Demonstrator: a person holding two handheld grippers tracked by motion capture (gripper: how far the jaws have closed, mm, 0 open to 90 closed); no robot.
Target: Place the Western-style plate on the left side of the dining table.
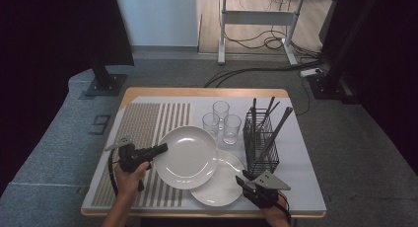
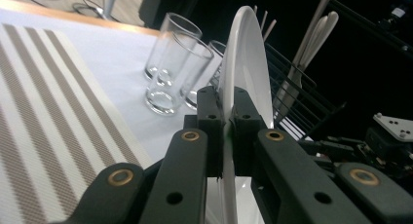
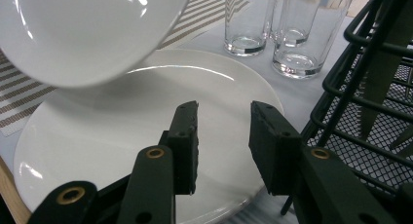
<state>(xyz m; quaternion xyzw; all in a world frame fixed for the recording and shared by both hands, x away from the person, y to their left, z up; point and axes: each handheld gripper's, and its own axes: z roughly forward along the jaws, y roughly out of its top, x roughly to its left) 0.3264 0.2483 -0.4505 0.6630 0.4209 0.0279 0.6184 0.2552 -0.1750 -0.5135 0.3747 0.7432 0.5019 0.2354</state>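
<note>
White upper plate [image 1: 187, 155] clamped at its left rim by the left gripper [image 1: 158, 149] — raised, overlapping the lower plate [image 1: 222, 185] lying flat on the mat [image 1: 305, 177]. Right gripper [image 3: 221, 136] over the lower plate's near rim, jaws apart in its own view, gripping nothing. Glasses [image 1: 221, 121] just past the plates — rack [image 1: 260, 143] close on the right. Open striped mat [image 1: 143, 126] on the left.
</note>
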